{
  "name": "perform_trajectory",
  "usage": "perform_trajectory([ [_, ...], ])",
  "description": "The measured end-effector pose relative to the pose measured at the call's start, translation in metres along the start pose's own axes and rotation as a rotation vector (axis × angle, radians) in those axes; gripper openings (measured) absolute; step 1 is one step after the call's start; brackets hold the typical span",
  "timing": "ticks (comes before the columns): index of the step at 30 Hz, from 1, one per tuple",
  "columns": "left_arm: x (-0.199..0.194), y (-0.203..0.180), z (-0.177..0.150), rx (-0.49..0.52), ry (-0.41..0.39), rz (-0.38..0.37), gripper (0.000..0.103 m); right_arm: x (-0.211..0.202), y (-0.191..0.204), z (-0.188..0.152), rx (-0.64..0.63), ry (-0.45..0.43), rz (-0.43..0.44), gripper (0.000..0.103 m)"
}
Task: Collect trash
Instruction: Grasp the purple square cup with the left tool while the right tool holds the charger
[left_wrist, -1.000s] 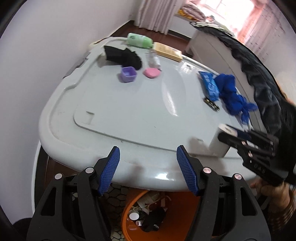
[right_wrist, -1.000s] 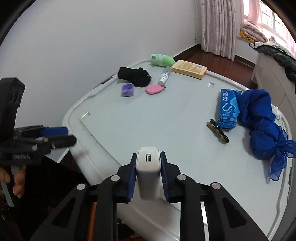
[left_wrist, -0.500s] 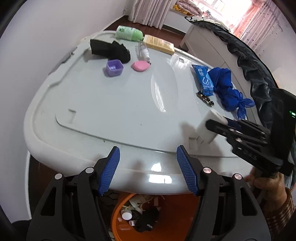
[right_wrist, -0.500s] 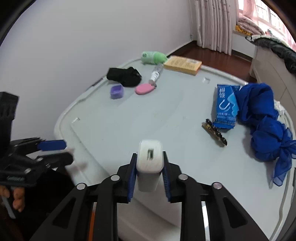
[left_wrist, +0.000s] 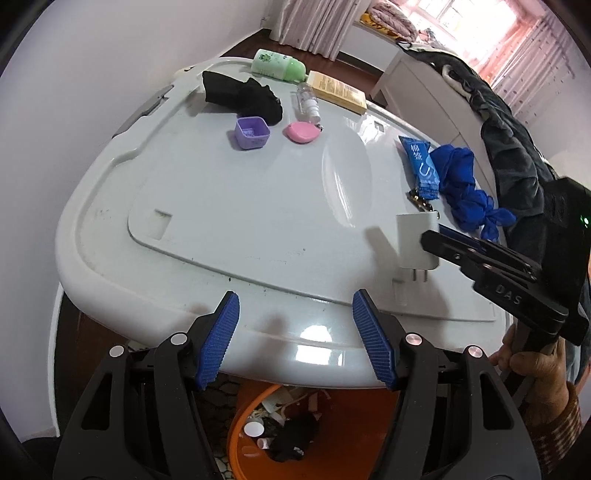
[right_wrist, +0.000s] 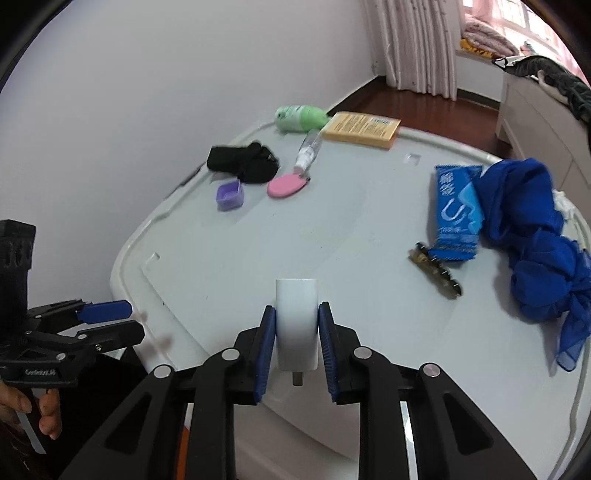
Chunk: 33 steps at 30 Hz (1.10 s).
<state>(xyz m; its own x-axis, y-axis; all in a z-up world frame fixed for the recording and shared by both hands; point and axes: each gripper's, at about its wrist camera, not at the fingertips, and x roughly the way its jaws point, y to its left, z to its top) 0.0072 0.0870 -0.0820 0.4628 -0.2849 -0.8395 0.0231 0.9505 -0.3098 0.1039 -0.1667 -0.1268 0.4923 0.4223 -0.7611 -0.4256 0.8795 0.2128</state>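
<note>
Looking along your left tool (left_wrist: 295, 336), you have its jaws released with nothing between them, hovering at the near rim of the white tabletop (left_wrist: 229, 206). Below that rim sits the orange bin (left_wrist: 247, 439), already holding scraps, which looks like the drop point for the trash. Off to the right, your right tool (left_wrist: 436, 236) is clenched on a white plug (left_wrist: 416, 242), prongs hanging just above the surface (lifted clear, as far as this angle tells). Keeping the left tool by the bin probably leaves it ready for the next pick.

From the right wrist, the plug (right_wrist: 296, 325) sits squarely between the blue pads (right_wrist: 266, 347), gripped on its two flat sides, so it stands upright and should not twist. One prong shows beneath it. The left tool (right_wrist: 110, 319) appears at the left edge, beside the tabletop's corner (right_wrist: 125, 266).

Still lying about are a black cloth (right_wrist: 242, 162), a purple cup (right_wrist: 229, 194), a pink case (right_wrist: 286, 185), a small bottle (right_wrist: 308, 149), a green bottle (right_wrist: 301, 118), a yellow box (right_wrist: 360, 129), a blue packet (right_wrist: 456, 212), a hair clip (right_wrist: 436, 273) and a blue scarf (right_wrist: 535, 240). You will likely carry the plug toward the near edge and let it go over the bin.
</note>
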Motion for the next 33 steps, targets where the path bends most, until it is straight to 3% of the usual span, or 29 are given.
perform_trajectory([
  [6,0.004,-0.011,0.039,0.054,-0.052,0.038,0.063,-0.027,-0.005,0.007,0.009,-0.068,0.016,0.024],
  [12,0.06,-0.002,0.09,0.022,-0.083,0.153,0.06,-0.04,-0.011,0.013,0.02,-0.097,0.017,0.024],
  [16,0.094,0.004,0.109,-0.002,-0.079,0.224,0.041,-0.041,-0.02,0.015,0.039,-0.102,0.022,0.024],
  [18,0.101,0.004,0.113,0.016,-0.103,0.266,0.017,-0.041,-0.022,0.015,0.041,-0.101,0.022,0.024],
  [20,0.104,0.003,0.117,0.033,-0.11,0.307,0.001,-0.04,-0.022,0.016,0.029,-0.098,0.014,0.024],
  [23,0.098,0.008,0.116,-0.007,-0.115,0.301,0.0,-0.041,-0.022,0.017,0.026,-0.096,0.021,0.024],
  [26,0.088,0.003,0.108,0.026,-0.137,0.302,0.0,-0.047,-0.022,0.016,0.025,-0.109,0.02,0.024],
  [31,0.089,-0.007,0.105,0.07,-0.099,0.257,0.0,-0.058,-0.021,0.014,0.028,-0.134,0.019,0.024],
  [32,0.093,-0.008,0.108,0.068,-0.09,0.261,0.008,-0.06,-0.021,0.014,0.032,-0.137,0.02,0.024],
  [33,0.096,-0.008,0.109,0.061,-0.086,0.267,0.026,-0.061,-0.021,0.013,0.035,-0.142,0.024,0.024],
])
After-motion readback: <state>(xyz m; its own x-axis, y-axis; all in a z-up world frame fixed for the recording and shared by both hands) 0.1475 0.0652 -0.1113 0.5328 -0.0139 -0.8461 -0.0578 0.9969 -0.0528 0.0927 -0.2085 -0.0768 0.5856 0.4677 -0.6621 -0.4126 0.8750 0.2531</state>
